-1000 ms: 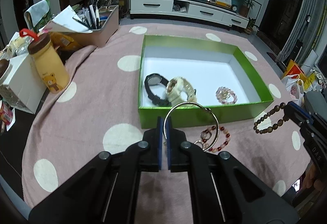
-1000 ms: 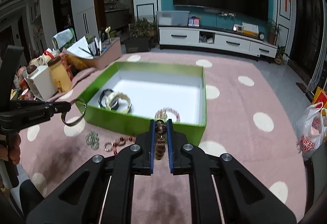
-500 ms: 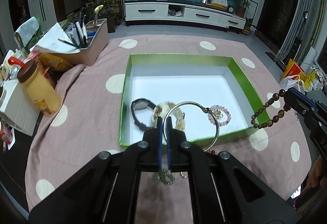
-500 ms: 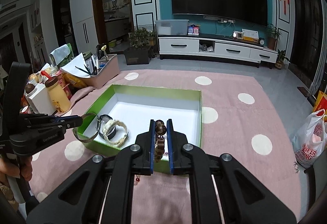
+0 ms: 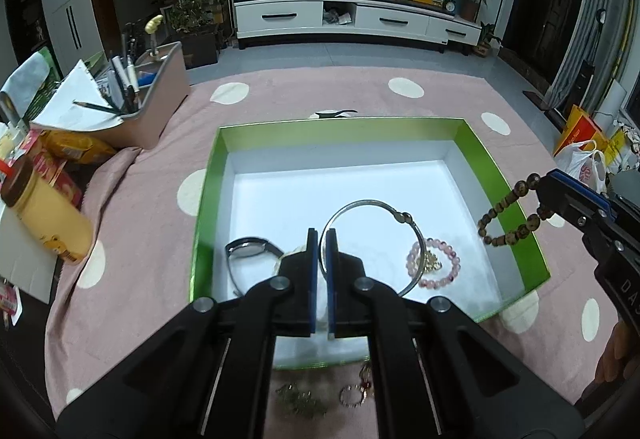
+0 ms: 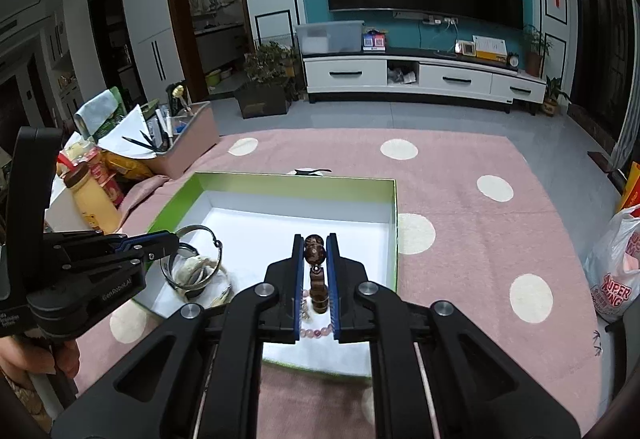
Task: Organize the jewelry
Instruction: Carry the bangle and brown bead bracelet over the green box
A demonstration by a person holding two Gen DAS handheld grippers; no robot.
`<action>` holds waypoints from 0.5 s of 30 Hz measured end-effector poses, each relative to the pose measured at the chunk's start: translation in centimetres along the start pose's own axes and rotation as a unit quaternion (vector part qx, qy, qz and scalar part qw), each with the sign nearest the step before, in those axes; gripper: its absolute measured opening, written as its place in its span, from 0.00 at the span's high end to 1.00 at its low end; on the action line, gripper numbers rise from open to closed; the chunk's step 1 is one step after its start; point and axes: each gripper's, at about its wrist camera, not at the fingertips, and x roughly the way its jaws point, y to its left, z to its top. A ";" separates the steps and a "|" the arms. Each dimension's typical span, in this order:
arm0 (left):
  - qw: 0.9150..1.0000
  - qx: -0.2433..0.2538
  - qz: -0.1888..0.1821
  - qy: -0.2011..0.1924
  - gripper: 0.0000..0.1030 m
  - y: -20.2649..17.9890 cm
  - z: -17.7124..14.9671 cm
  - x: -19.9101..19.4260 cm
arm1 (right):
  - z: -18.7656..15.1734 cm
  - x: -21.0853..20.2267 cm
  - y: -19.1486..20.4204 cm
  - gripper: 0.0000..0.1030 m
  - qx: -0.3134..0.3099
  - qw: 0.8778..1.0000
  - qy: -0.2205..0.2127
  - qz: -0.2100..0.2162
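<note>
- Thin silver metal bangle, clamped at its left edge, standing over the open green cardboard box with a white floor
- Brown wooden bead bracelet, dangling above the box's right wall
- Pink bead bracelet, flat on the box floor
- Black wristwatch, beside a cream wristwatch in the box's near-left corner

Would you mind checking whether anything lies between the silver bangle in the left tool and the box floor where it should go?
The silver bangle hangs over the green box. A pink bead bracelet lies under its right side and a watch sits to its left; white floor farther back is bare.
</note>
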 end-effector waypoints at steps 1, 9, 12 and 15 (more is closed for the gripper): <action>1.000 0.001 0.000 0.001 0.97 -0.1 0.2 0.3 | 0.1 0.5 -0.1 0.90 0.001 1.000 0.004 0.000; 0.999 0.006 0.001 0.034 0.96 -1.1 1.1 3.4 | 0.5 3.8 -0.6 0.90 0.006 0.999 0.040 -0.003; 0.999 0.004 0.005 0.051 0.96 -1.3 1.4 4.7 | 0.4 5.1 -0.5 0.90 0.001 0.998 0.057 -0.010; 0.998 0.003 0.011 0.067 0.95 -1.5 1.5 5.7 | 0.0 6.0 -0.6 0.90 0.003 0.997 0.072 -0.016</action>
